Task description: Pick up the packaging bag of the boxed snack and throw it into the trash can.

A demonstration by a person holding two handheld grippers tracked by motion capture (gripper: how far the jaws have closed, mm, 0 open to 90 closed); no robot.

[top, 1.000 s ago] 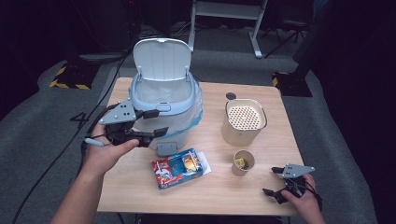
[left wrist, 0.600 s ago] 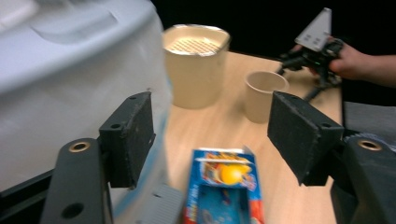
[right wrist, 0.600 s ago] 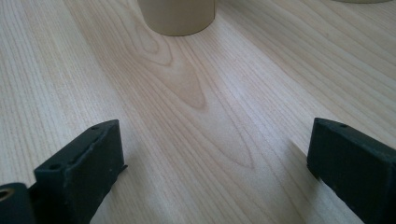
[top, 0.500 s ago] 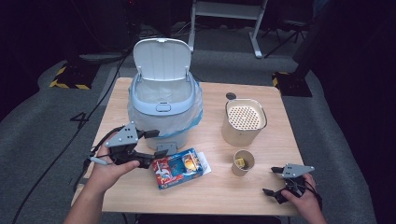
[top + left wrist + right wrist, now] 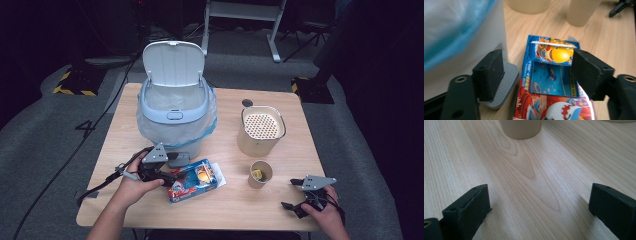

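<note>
On the left of the table (image 5: pixel 115 150) stands the bin (image 5: pixel 175 112), lid up, w/ a blue-edged liner; its grey pedal (image 5: pixel 504 82) sticks out at the base. The left gripper (image 5: pixel 167 176) is low, just in front of the bin. Its jaws have just been opening and now stand wide, one on each side of the near end of the colourful box (image 5: pixel 196 180). In the left gripper view the box (image 5: pixel 551 82) is between the jaws, but the pads do not press it; the left pad (image 5: pixel 490 73) is right above the pedal.

Risks, in my judgement: the left jaw may catch on the pedal when it closes, so the grip comes crooked or the bin gets pushed. The box has a torn window and a loose flap at the far end, so a hard squeeze could crush it. A grip only at the end may also let it swing.

The box lies flat, between bin and paper cup (image 5: pixel 260 174). Its long axis runs left to right, a bit tilted, w/ the far end toward the cup and slightly away from the person.

Further right are the perforated-lid container (image 5: pixel 261 131) and the right gripper (image 5: pixel 295 200), near the front edge, jaws open and empty.
</note>
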